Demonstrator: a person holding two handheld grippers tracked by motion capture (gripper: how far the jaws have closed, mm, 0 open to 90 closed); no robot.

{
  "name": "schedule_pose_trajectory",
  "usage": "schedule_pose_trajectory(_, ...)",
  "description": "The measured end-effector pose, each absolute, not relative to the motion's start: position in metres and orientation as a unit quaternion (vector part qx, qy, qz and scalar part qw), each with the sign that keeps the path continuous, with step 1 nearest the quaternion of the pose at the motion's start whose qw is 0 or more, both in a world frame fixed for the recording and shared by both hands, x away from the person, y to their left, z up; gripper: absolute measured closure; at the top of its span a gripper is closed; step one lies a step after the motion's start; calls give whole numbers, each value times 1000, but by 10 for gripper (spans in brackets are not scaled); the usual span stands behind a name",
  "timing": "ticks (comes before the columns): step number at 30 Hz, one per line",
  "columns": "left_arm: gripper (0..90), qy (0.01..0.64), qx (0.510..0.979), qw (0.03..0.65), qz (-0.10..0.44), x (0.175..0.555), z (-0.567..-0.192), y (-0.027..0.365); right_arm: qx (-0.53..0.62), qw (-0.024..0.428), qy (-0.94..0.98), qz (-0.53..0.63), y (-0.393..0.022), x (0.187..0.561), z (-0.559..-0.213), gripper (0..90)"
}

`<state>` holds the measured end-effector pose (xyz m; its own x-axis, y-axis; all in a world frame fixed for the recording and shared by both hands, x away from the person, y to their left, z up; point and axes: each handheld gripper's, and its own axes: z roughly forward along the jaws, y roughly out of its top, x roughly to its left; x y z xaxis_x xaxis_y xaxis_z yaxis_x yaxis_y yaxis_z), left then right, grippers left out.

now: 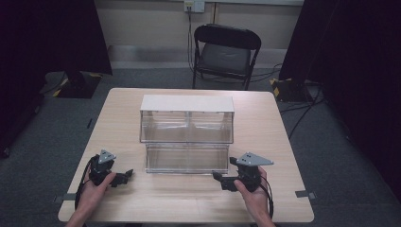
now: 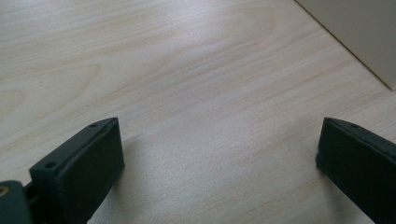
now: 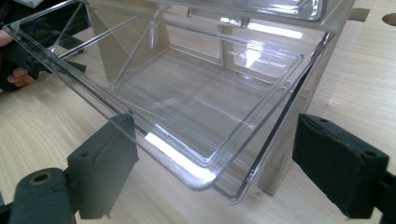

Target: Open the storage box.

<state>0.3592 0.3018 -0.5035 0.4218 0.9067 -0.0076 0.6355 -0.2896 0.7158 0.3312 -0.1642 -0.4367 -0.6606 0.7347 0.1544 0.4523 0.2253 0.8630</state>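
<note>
Drawer (image 3: 187,93): lower 1 of cabinet (image 1: 187,105) tilted open, empty, frame centre.
Left gripper (image 1: 124,177): wide, lower left.
Right gripper (image 1: 219,178): wide, near the drawer corner.
Left to do: probably closing.

You get even overhead light on the table (image 1: 265,123), dim dark surroundings. Glare streaks the clear drawer (image 3: 187,93) in the right gripper view; the near jaws blur softly, casting faint shadows.
</note>
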Motion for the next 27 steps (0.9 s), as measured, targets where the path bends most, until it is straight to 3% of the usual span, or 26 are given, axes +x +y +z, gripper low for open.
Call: schedule_pose_trajectory(27,3,496,777,329,206,359,-503,302,380,144,768,496,-166,333,-430,133)
